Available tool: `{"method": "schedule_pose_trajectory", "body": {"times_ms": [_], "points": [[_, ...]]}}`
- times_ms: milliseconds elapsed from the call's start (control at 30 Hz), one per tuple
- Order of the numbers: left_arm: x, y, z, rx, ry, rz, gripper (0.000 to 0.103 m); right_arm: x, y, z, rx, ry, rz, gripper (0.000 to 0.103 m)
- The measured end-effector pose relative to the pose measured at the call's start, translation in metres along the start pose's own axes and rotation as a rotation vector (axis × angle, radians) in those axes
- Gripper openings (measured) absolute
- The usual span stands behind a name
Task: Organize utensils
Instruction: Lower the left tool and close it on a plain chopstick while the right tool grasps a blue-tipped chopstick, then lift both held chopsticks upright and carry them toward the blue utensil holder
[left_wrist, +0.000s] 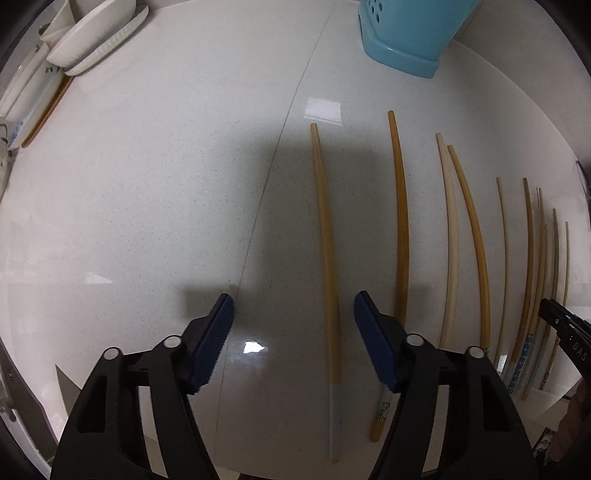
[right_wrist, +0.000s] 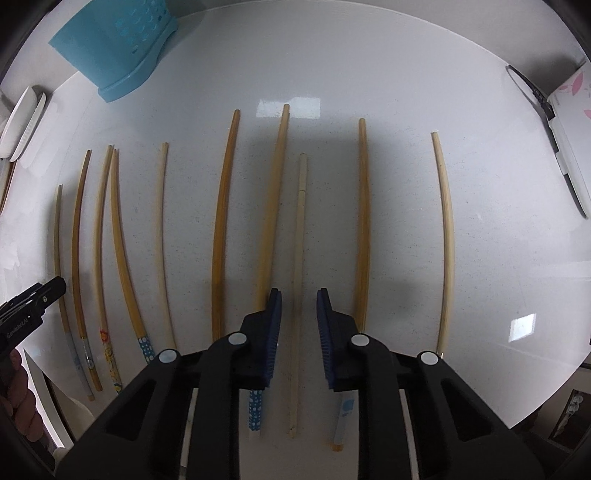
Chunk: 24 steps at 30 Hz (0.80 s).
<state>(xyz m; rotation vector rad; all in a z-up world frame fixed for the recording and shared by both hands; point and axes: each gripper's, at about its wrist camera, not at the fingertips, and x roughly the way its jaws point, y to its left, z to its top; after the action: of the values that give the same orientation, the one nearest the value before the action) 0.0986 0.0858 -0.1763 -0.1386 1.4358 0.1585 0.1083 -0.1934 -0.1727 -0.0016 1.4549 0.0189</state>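
My open right gripper (right_wrist: 298, 321) straddles a pale chopstick (right_wrist: 300, 258) lying lengthwise straight ahead between its fingers, while my left gripper (left_wrist: 293, 332) hangs open too.

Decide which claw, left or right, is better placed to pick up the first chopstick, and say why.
Right. The right claw is open and straddles a pale chopstick. The left claw is open too, but its nearest chopstick lies off-centre, nearer one finger.

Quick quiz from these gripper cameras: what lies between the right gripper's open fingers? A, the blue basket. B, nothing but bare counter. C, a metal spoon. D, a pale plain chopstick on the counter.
D: in the right wrist view the pale chopstick lies on the counter, running lengthwise through the gap of the open right gripper, untouched by either pad.
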Motion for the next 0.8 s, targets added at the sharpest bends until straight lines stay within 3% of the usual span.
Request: {"method": "schedule_pose_trajectory", "body": {"times_ms": [100, 233, 367, 500, 800], "points": [[-0.001, -0.006, 0.002, 0.02, 0.003, 0.009, 0.055, 0.0, 0.007, 0.001, -0.007, 0.005, -0.005, 0.015], [-0.003, -0.014, 0.002, 0.045, 0.026, 0.007, 0.032, -0.001, 0.02, 0.011, 0.004, 0.022, -0.006, 0.004], [-0.002, -0.019, 0.003, 0.063, 0.034, -0.004, 0.008, 0.003, 0.023, 0.007, 0.012, 0.022, -0.005, 0.004], [-0.003, -0.019, 0.003, 0.067, 0.026, -0.015, 0.007, 0.0, 0.022, 0.007, 0.023, 0.012, 0.0, 0.004], [-0.047, -0.02, -0.013, 0.08, -0.042, -0.038, 0.007, -0.032, 0.012, 0.003, 0.036, -0.044, 0.013, 0.004]]}}
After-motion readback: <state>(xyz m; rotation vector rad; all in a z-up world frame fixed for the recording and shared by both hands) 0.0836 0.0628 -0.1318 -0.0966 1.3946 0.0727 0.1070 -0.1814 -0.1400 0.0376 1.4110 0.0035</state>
